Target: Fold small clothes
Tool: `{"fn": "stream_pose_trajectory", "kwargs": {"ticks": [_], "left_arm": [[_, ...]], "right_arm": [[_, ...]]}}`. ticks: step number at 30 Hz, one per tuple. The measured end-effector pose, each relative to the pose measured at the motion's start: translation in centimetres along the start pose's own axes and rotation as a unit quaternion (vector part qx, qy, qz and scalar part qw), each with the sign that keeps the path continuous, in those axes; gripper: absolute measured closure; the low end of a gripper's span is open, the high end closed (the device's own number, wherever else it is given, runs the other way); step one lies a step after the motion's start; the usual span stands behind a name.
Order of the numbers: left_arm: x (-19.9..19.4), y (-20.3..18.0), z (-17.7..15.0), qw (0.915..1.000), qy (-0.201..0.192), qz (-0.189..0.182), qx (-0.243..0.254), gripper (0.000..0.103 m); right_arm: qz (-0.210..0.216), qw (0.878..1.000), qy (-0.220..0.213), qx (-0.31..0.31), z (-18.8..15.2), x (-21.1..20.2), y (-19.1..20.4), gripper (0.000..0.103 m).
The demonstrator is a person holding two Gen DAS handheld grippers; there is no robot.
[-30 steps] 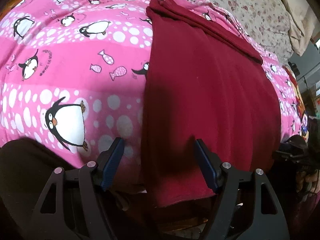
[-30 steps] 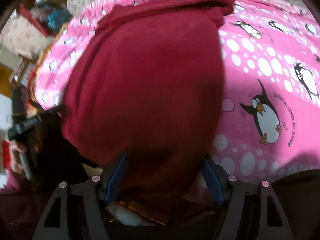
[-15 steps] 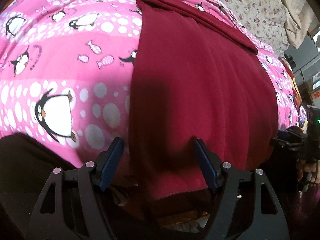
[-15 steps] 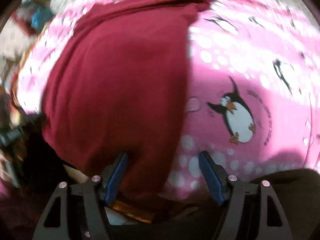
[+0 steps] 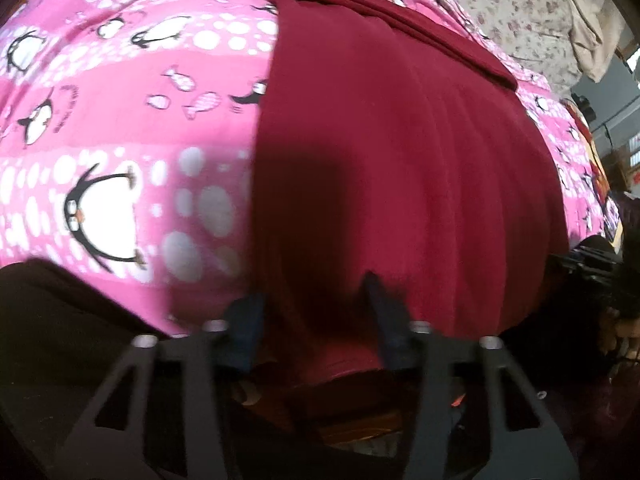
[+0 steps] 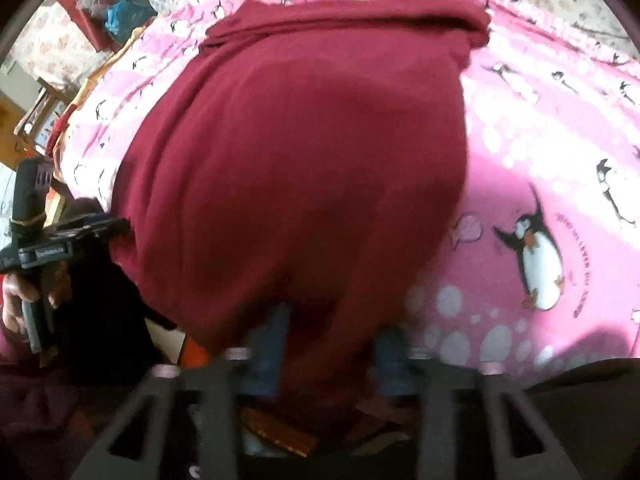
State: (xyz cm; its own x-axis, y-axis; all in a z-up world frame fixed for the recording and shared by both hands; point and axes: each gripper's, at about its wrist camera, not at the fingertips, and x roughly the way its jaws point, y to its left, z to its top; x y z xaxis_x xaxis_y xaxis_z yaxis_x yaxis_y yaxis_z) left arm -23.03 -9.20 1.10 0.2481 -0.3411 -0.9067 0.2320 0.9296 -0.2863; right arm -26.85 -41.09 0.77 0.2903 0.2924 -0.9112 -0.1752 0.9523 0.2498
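Observation:
A dark red garment lies flat on a pink penguin-print blanket, its far end folded into a band. In the left wrist view my left gripper straddles the garment's near left corner, its fingers part-closed with cloth between them. In the right wrist view the same garment fills the middle, and my right gripper straddles its near right corner, fingers narrowed around the cloth. The near hem hangs over the bed edge. The left gripper also shows at the left of the right wrist view.
The penguin blanket covers the bed. A floral sheet and a beige cloth lie at the far end. Wooden furniture and clutter stand beyond the bed. Dark fabric fills the near edge.
Both grippers have narrowed from wide open onto the garment's near corners. The right gripper shifted back so the cloth sits between its fingers. The frames are blurred with motion.

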Motion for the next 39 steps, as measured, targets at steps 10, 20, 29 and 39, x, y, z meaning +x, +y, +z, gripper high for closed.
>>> {"fn": "stream_pose_trajectory", "kwargs": {"ticks": [10,20,29,39], "left_arm": [[-4.7,1.0,1.8,0.9955,-0.067,-0.067,-0.011,0.095],[-8.1,0.2,10.2,0.9827,-0.171,-0.070,-0.006,0.097],[-4.9,-1.5,21.6,0.9790,-0.198,-0.048,0.005,0.097],[1.7,0.3,31.7,0.9810,-0.188,0.010,-0.047,0.097]], "right_arm": [[0.086,0.992,-0.086,0.038,1.1,-4.0,-0.5,0.092],[0.159,0.964,-0.187,0.097,7.0,-7.3,-2.7,0.092],[0.145,0.952,-0.230,0.139,16.6,-7.6,-7.7,0.092],[0.098,0.940,-0.220,0.243,24.3,-0.7,-14.6,0.091]]}}
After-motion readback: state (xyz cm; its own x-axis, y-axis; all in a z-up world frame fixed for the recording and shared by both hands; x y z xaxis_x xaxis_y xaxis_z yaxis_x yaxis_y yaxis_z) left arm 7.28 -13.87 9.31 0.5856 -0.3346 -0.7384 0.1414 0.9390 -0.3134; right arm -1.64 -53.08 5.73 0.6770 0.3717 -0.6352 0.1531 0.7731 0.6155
